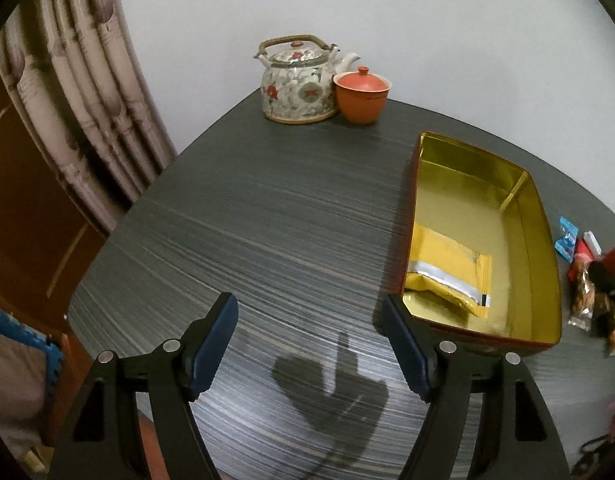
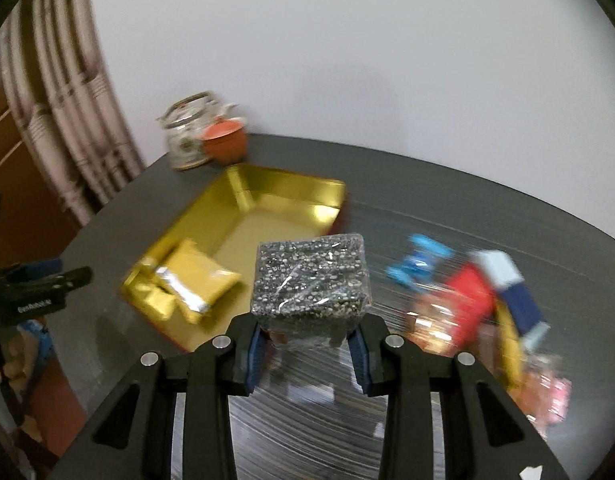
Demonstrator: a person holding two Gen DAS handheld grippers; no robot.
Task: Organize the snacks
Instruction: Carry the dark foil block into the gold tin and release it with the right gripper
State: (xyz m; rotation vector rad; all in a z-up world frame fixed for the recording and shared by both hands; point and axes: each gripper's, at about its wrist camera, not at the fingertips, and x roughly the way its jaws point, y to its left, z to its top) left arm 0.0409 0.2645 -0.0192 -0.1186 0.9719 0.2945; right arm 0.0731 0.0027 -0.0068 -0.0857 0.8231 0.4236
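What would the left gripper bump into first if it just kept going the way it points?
Most likely the bare dark table. The left gripper, nothing between its fingers, aims down at empty tabletop left of the gold tin. The teapot stands much farther back.

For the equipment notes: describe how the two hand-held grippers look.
Both match. The left hand-held gripper and the right hand-held gripper have black, angular fingers with triangular cut-outs, round silver pins at the joints and ridged dark blue pads. In the right view, small white lettering marks the left one's side.
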